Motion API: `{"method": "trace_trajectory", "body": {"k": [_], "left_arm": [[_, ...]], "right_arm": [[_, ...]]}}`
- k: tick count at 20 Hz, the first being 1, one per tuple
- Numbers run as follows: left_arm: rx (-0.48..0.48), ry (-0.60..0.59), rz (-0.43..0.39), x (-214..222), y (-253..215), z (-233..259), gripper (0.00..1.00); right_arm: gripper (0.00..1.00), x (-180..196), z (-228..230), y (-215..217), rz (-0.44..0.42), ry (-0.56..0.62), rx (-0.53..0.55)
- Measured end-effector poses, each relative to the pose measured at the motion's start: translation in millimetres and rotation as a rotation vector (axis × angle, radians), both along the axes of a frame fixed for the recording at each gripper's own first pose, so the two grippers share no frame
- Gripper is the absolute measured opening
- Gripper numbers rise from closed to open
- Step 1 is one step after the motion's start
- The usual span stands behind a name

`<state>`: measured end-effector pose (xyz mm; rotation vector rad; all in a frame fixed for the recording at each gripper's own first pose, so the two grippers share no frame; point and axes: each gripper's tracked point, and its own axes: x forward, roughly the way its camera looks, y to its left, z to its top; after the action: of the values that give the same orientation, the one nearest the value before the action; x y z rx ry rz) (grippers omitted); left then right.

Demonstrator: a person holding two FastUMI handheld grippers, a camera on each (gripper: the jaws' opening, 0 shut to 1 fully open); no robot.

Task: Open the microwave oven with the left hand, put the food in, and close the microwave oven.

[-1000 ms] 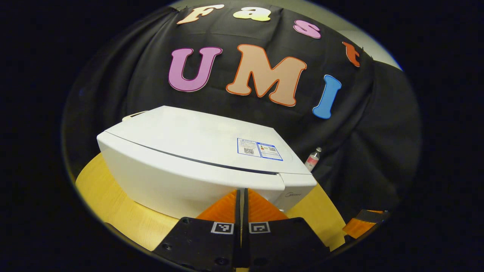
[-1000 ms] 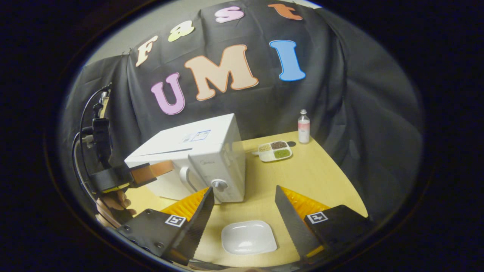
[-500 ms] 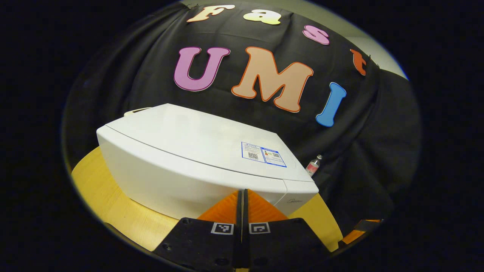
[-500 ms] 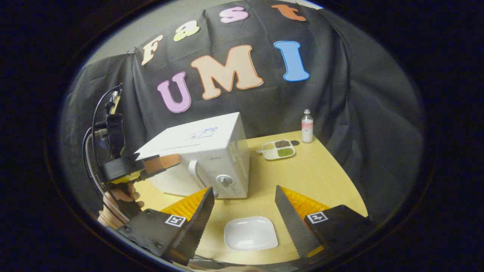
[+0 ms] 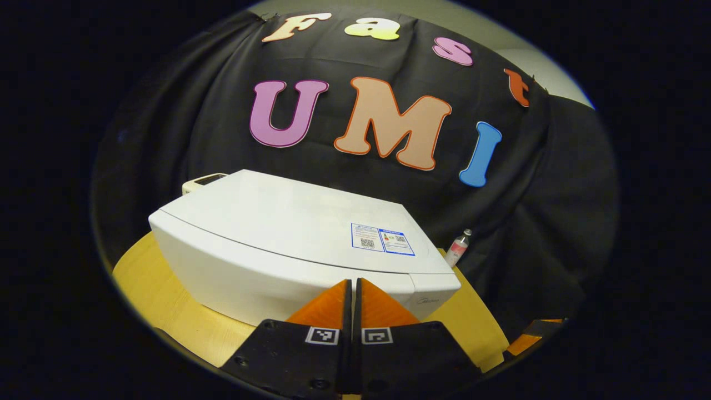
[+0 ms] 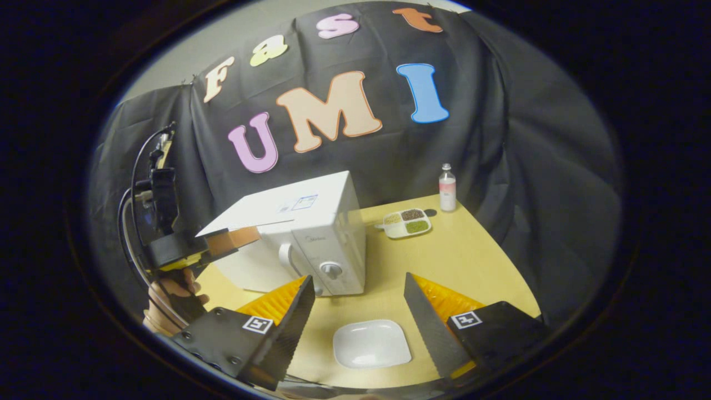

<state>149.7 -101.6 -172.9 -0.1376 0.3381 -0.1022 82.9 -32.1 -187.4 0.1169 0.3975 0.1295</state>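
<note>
We are looking into a staged recording booth, not a real kitchen: black cloth (image 6: pixel 500 139) drapes the walls behind a pale wooden surface (image 6: pixel 466 261). On it we see kitchen props, namely a white microwave oven (image 6: pixel 316 233), a divided tray of grains (image 6: pixel 405 222), a small bottle (image 6: pixel 447 188) and a white plate (image 6: pixel 371 344).

Microwave (image 5: pixel 289 244) front hidden behind left gripper (image 5: pixel 351 289); tray (image 6: pixel 405 222) food too small to ID.
</note>
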Motion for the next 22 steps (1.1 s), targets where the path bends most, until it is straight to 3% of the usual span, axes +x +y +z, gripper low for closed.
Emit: {"method": "trace_trajectory", "body": {"k": [1, 5, 6, 7, 8, 9, 13, 19, 20, 22], "left_arm": [[0.01, -0.009, -0.004, -3.5, 0.2, 4.2, 0.02], [0.08, -0.055, -0.02, -27.7, 9.8, 25.6, 0.34], [0.098, -0.063, -0.015, -33.3, 14.0, 31.1, 0.6], [0.12, -0.079, 0.006, -38.2, 21.1, 37.6, 0.68], [0.128, -0.095, 0.013, -40.3, 25.6, 44.7, 0.96], [0.127, -0.109, 0.024, -45.7, 28.4, 51.2, 0.99], [0.113, -0.121, 0.062, -66.3, 41.7, 68.9, 0.96], [0.165, -0.169, 0.129, -89.9, 65.9, 103.1, 0.96], [0.156, -0.177, 0.13, -92.6, 65.5, 107.0, 0.96], [0.14, -0.186, 0.127, -97.7, 64.3, 113.1, 0.96]], "right_arm": [[0.99, 1.2, 3.4, -0.9, -0.003, -0.006, 0.0], [0.99, 5.0, 14.4, -5.1, -0.011, -0.028, -0.001], [0.91, 4.7, 16.4, -5.4, -0.011, -0.029, 0.001], [0.91, 5.7, 18.8, -6.0, -0.01, -0.032, 0.002], [0.91, 6.0, 20.0, -6.2, -0.008, -0.035, 0.001], [0.91, 7.4, 21.7, -6.8, -0.006, -0.037, -0.003], [0.91, 9.2, 31.0, -6.1, 0.009, -0.057, -0.017], [0.91, 15.2, 64.5, 2.0, 0.04, -0.12, -0.046], [0.99, 16.3, 72.4, 5.5, 0.051, -0.134, -0.04], [0.99, 18.9, 86.9, 8.9, 0.064, -0.163, -0.042]]}}
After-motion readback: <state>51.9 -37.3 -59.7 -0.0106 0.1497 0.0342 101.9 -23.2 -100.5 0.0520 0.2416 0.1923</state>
